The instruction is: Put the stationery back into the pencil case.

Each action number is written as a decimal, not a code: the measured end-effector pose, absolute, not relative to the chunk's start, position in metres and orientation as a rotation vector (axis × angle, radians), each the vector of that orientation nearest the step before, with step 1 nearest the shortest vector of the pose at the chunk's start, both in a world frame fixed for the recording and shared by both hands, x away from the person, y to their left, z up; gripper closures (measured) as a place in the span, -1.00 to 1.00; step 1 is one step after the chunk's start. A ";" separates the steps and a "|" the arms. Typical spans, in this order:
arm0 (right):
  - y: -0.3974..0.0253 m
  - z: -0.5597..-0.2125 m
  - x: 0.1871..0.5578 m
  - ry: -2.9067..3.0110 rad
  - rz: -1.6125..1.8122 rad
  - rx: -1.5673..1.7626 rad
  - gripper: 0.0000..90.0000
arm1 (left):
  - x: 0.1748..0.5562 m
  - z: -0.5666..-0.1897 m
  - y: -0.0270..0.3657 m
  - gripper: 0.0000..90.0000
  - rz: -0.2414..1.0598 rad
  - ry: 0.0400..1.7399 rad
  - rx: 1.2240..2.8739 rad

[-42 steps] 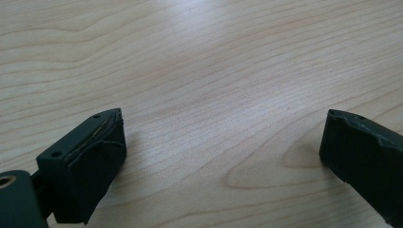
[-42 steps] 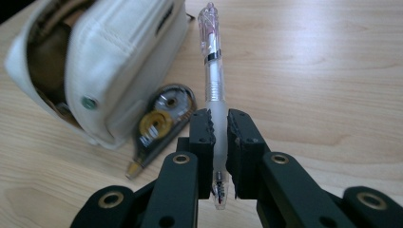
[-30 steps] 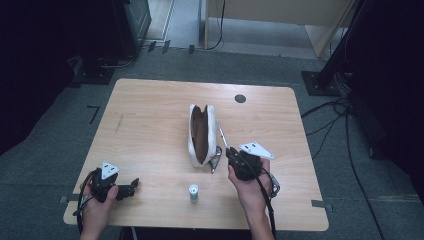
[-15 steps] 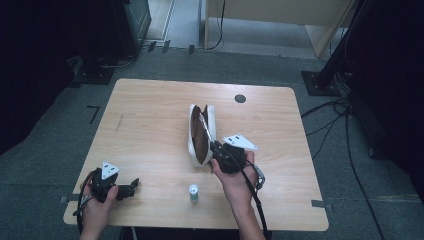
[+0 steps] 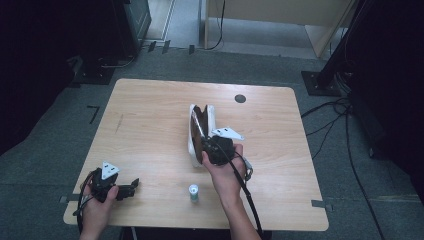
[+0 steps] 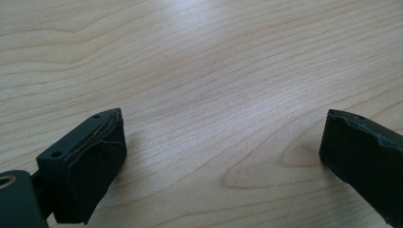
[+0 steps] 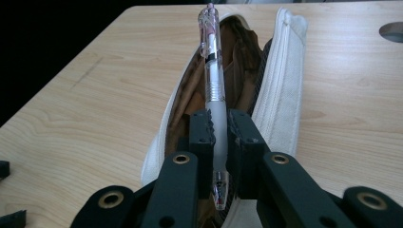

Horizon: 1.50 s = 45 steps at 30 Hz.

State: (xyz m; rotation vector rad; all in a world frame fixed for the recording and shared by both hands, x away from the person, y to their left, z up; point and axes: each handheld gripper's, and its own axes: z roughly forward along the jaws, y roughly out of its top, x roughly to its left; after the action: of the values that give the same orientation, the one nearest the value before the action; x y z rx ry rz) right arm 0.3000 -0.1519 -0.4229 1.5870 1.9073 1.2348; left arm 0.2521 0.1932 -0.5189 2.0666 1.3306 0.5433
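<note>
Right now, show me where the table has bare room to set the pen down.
Bare wood runs left of the pencil case to the table edge, and right of it past the round hole. Crowded: the middle, where the right gripper holds the pen over the open case, and the front strip around the small bottle and left gripper.

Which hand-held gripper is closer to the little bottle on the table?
The right hand-held gripper. It holds a pen over the open pencil case, just beyond the little bottle. The left hand-held gripper sits farther off at its side.
</note>
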 end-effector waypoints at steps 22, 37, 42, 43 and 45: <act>-0.129 -0.444 0.323 1.953 1.012 1.654 0.80 | 0.252 -0.519 0.193 -0.96 0.542 1.326 2.068; -0.124 -0.449 0.325 2.014 0.933 1.614 0.69 | 0.252 -0.519 0.193 -0.96 0.542 1.325 2.068; -0.124 -0.450 0.324 2.042 0.933 1.615 0.79 | 0.252 -0.519 0.193 -0.96 0.541 1.323 2.070; -0.124 -0.451 0.324 2.042 0.933 1.613 0.79 | 0.252 -0.519 0.193 -0.96 0.541 1.322 2.070; -0.125 -0.450 0.323 2.045 0.949 1.606 0.79 | 0.252 -0.519 0.193 -0.96 0.541 1.322 2.070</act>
State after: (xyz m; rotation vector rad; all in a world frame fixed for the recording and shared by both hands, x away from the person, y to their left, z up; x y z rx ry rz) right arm 0.3232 -0.1245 -0.4501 1.6064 2.0447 0.9495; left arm 0.2520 0.1928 -0.5191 2.0703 1.3223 0.5406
